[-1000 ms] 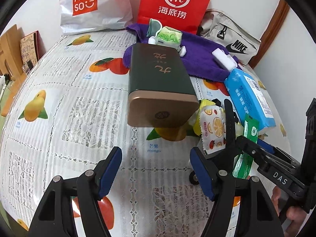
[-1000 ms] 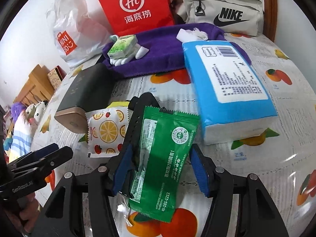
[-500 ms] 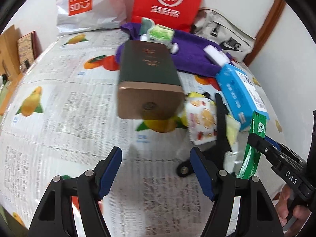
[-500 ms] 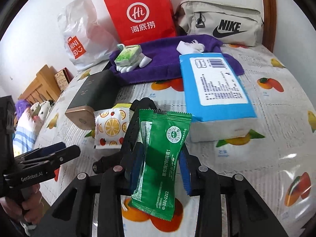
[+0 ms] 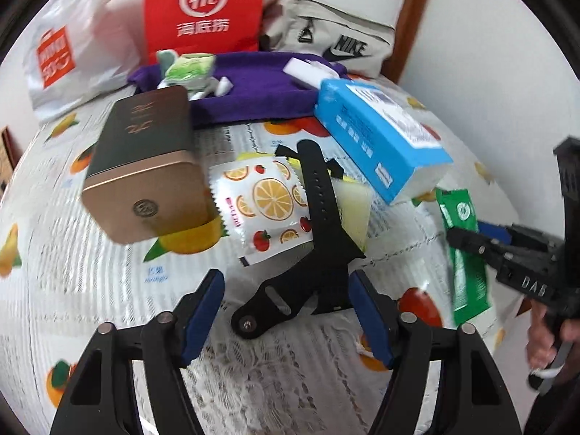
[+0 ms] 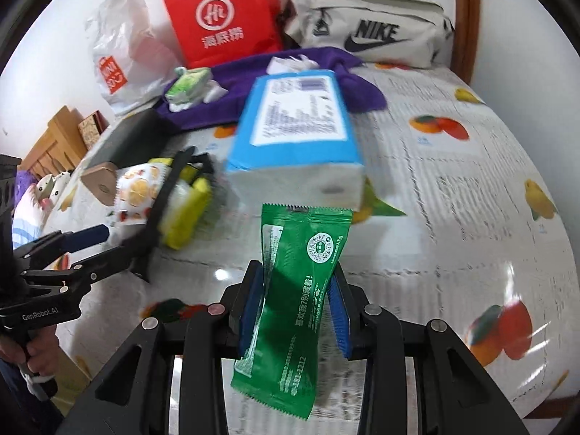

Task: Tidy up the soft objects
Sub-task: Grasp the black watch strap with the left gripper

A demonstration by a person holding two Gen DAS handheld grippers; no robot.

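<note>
My right gripper (image 6: 295,301) is shut on a green sachet (image 6: 301,304), holding it upright above the tablecloth in front of the blue tissue pack (image 6: 297,127). The left wrist view shows that sachet (image 5: 465,253) hanging from the right gripper (image 5: 467,239) at the right. My left gripper (image 5: 286,279) hovers over a black strap (image 5: 319,217), whose lower end lies between the closing jaws; the pads do not press on it. The strap lies across an orange-print sachet (image 5: 264,203) and a yellow pack (image 6: 188,214).
A dark green tin with a gold end (image 5: 145,166) lies left of the sachets. Behind are a purple towel (image 5: 253,87) with a small green tissue pack (image 5: 188,69), a red paper bag (image 5: 203,7), a white shopping bag (image 5: 58,50) and a grey pouch (image 5: 337,40).
The left gripper swung right from in front of the tin to over the black strap, and its jaws narrowed. The right gripper shut on the green sachet and carried it off the strap, rightward.
</note>
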